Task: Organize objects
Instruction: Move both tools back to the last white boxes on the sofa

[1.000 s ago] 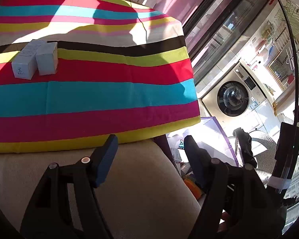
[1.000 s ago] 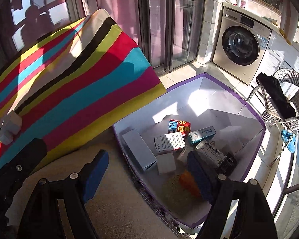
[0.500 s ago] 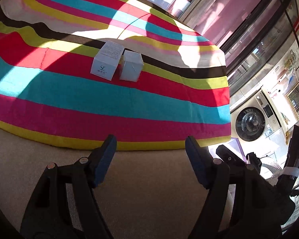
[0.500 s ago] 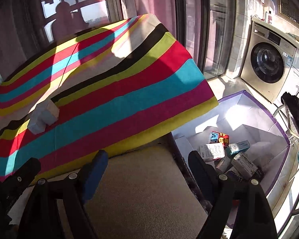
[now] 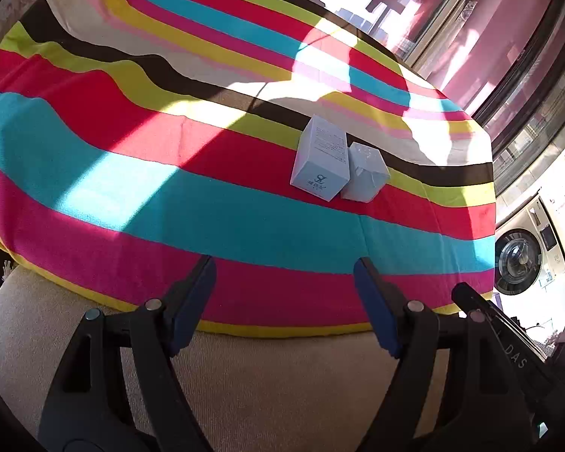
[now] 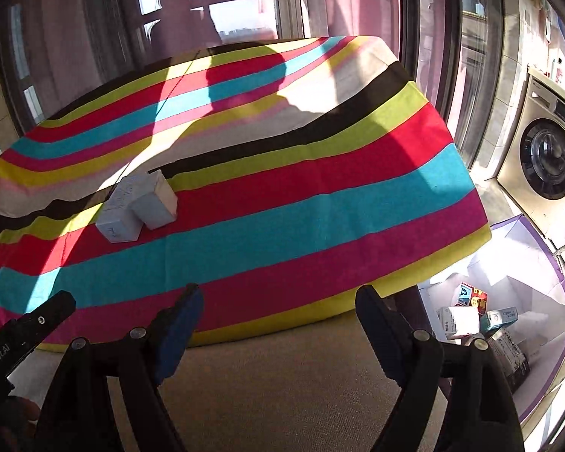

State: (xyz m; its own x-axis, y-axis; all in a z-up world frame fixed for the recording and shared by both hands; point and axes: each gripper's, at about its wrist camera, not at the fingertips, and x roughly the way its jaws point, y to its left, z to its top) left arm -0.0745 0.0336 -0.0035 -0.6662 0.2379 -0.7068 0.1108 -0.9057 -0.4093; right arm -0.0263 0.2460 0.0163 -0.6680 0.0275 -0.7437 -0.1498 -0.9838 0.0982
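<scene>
Boxes: two white boxes (image 5: 339,165) touching, on cloth's (image 5: 245,222) red stripe, far from bin (image 6: 538,290), likely awaiting sorting.
Left gripper (image 5: 284,297): empty, jaws just widened, short of boxes.
Right gripper (image 6: 278,324): agape, empty, near cloth's edge.

Hard sunlight pours through the windows behind the striped cloth (image 5: 245,196), laying bright, washed-out patches and sharp-edged dark shadows across it. Glare bleaches the floor near the washing machine (image 6: 546,158). Both views are sharp, with straight lines bowing strongly and corners vignetted black.
</scene>
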